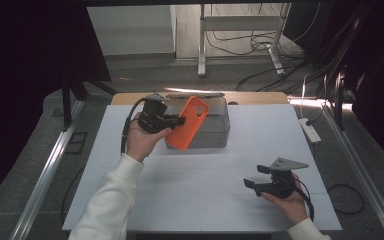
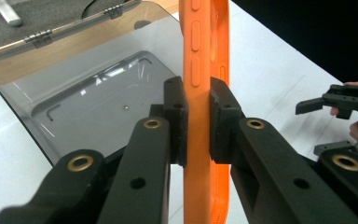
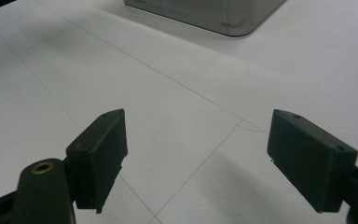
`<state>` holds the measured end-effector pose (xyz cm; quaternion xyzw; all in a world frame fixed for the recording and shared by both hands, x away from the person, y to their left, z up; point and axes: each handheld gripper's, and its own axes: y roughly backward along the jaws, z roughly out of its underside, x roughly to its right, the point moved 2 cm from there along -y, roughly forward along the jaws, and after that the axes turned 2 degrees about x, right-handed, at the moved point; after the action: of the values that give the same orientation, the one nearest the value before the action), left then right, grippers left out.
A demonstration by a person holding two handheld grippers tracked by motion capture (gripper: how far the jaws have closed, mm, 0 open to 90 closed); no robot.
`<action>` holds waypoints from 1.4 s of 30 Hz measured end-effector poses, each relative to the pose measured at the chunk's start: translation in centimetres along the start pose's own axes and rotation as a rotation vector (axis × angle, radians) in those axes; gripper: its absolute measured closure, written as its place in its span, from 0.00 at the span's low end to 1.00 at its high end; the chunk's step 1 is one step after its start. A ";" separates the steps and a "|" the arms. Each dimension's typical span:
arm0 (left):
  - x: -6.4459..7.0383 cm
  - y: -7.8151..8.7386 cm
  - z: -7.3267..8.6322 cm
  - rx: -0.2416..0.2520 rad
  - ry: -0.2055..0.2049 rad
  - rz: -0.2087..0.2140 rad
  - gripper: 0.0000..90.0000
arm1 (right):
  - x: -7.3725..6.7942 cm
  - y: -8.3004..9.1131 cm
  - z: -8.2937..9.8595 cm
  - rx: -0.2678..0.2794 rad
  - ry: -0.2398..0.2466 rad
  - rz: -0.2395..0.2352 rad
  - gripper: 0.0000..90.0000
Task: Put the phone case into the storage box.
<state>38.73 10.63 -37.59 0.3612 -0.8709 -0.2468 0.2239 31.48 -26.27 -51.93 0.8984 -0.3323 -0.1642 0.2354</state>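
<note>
An orange phone case hangs tilted over the front left of a clear grey plastic box. My left gripper is shut on the case's edge, its pads pressed on both sides of the orange case. Below it lies the box's open interior. My right gripper stands open near the table's front right, a little above the white surface, with nothing between its fingers. From the left gripper view the right gripper sits far off at the right.
The box's hinged lid lies open behind it. A white sheet covers the table. A power strip lies past the table's right edge. A corner of the box sits ahead of my right gripper.
</note>
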 end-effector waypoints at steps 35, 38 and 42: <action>-2.7 -2.7 -4.6 -0.011 0.076 -0.118 0.89 | 0.0 -0.1 0.1 -0.003 0.013 0.002 0.22; -2.9 -3.0 -4.8 -0.014 0.088 -0.129 0.89 | -0.1 -0.1 0.1 -0.005 0.012 0.002 0.22; -3.1 -3.2 -5.2 -0.009 0.101 -0.133 0.89 | 0.0 -0.1 0.1 -0.007 0.012 0.004 0.22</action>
<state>45.32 9.58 -36.15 0.4294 -0.8314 -0.2466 0.2521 31.48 -26.24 -52.03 0.8979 -0.3319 -0.1596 0.2410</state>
